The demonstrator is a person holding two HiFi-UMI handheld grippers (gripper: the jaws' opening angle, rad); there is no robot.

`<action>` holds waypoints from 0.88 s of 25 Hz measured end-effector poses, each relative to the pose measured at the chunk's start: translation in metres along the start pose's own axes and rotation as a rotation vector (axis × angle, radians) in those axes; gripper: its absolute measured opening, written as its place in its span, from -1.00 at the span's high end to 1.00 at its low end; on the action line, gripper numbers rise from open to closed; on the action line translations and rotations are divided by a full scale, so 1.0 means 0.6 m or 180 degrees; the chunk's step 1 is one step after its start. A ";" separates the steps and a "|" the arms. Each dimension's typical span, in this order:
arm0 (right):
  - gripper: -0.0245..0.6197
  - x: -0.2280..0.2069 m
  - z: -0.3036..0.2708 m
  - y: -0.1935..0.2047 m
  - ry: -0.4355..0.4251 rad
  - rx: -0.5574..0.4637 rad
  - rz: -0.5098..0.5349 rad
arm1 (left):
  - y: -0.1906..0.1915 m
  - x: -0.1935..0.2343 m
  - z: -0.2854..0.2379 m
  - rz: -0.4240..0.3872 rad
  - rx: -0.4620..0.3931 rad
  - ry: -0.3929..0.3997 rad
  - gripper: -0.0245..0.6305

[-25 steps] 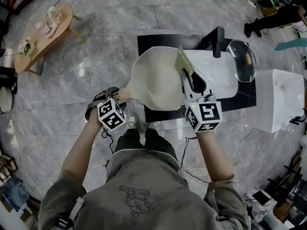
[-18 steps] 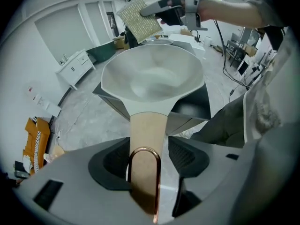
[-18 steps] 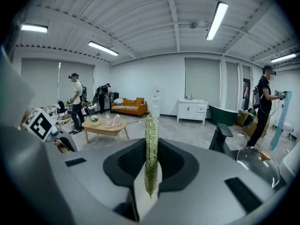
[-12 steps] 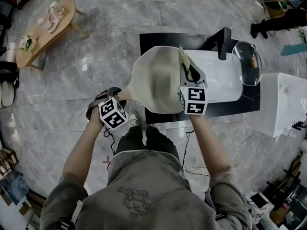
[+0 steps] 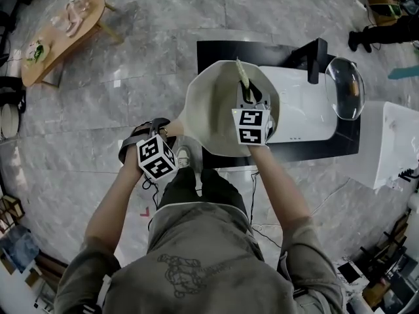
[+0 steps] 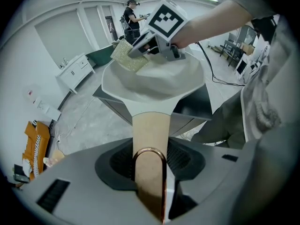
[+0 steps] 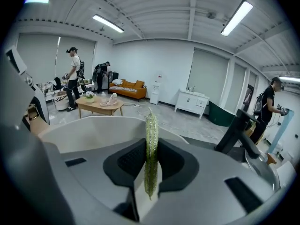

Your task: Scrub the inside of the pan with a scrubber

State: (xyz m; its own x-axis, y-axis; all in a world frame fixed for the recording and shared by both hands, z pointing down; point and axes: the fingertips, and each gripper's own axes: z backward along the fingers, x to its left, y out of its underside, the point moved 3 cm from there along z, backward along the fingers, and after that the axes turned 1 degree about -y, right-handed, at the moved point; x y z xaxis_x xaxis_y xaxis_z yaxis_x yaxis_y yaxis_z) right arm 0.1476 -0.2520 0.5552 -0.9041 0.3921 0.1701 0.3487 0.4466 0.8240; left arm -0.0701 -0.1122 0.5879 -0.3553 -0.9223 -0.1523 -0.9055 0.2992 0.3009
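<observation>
Holding the pan (image 5: 209, 110) by its wooden handle (image 6: 150, 130) in the left claw (image 6: 150, 170), jaws just now closing and pressed on it, wrist tipped steeply down at the pan's near-left side, handle lengthwise straight out to the bowl. Reaching over the pan's bowl with the right claw (image 7: 149, 165), forearm stretched forward, pinching the scrubber (image 7: 151, 130) on edge, long axis toward the pan's far rim.

The pan (image 5: 213, 110) is smooth and matt, with a cream coating. Its handle (image 6: 150, 130) looks like pale wood and carries a shiny coppery metal loop (image 6: 150, 149). The scrubber (image 7: 151, 149) is coarse, rough yellow-green fibre. The floor (image 5: 131, 57) is polished grey stone. The lid (image 5: 345, 87) at far right is clear, glossy glass.
</observation>
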 end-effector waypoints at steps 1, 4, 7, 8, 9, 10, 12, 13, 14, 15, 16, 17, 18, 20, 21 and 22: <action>0.70 0.009 -0.006 -0.001 -0.0041 -0.0008 0.0044 | 0.000 0.000 0.000 -0.0009 -0.0009 0.0001 0.36; 0.70 0.039 -0.018 -0.010 -0.0202 -0.0079 0.0139 | -0.001 0.000 0.000 -0.0039 -0.0023 0.0016 0.36; 0.70 0.071 -0.026 -0.012 -0.0389 -0.0098 0.0188 | 0.000 0.000 -0.001 -0.0062 -0.0025 0.0031 0.36; 0.70 0.081 -0.028 -0.010 -0.0449 -0.0095 0.0219 | 0.000 0.000 -0.001 -0.0066 -0.0026 0.0033 0.36; 0.70 0.090 -0.029 -0.009 -0.0505 -0.0098 0.0254 | 0.000 0.000 -0.002 -0.0067 -0.0029 0.0034 0.37; 0.69 0.099 -0.029 -0.009 -0.0557 -0.0107 0.0286 | -0.001 0.000 -0.002 -0.0066 -0.0034 0.0035 0.37; 0.69 0.114 -0.029 -0.004 -0.0671 -0.0092 0.0318 | -0.001 0.000 -0.002 -0.0067 -0.0045 0.0037 0.36; 0.69 0.121 -0.028 0.000 -0.0740 -0.0066 0.0324 | -0.001 0.000 -0.002 -0.0070 -0.0048 0.0038 0.37; 0.69 0.130 -0.028 0.003 -0.0822 -0.0045 0.0339 | -0.001 0.000 -0.003 -0.0073 -0.0050 0.0039 0.36; 0.69 0.139 -0.027 0.004 -0.0922 -0.0028 0.0368 | 0.000 0.000 -0.003 -0.0077 -0.0051 0.0042 0.36; 0.69 0.149 -0.025 0.005 -0.1036 -0.0007 0.0408 | 0.000 0.000 -0.003 -0.0082 -0.0050 0.0045 0.36; 0.69 0.160 -0.022 0.007 -0.1159 0.0023 0.0450 | 0.000 0.000 -0.003 -0.0085 -0.0047 0.0047 0.36; 0.68 0.170 -0.019 0.009 -0.1278 0.0054 0.0495 | 0.000 0.000 -0.003 -0.0086 -0.0045 0.0047 0.36; 0.68 0.188 -0.010 0.010 -0.1492 0.0077 0.0596 | 0.000 0.000 -0.003 -0.0081 -0.0041 0.0044 0.36; 0.68 0.196 -0.004 0.011 -0.1588 0.0074 0.0653 | -0.001 0.000 -0.003 -0.0076 -0.0039 0.0042 0.36; 0.69 0.205 0.002 0.012 -0.1684 0.0072 0.0715 | -0.001 0.000 -0.003 -0.0070 -0.0037 0.0038 0.36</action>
State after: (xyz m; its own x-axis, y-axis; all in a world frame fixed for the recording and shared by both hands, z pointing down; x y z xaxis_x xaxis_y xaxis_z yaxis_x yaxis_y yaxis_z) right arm 0.0394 -0.1994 0.5813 -0.5625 0.8258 0.0414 0.5285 0.3206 0.7861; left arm -0.0692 -0.1128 0.5892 -0.3326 -0.9314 -0.1477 -0.9103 0.2761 0.3086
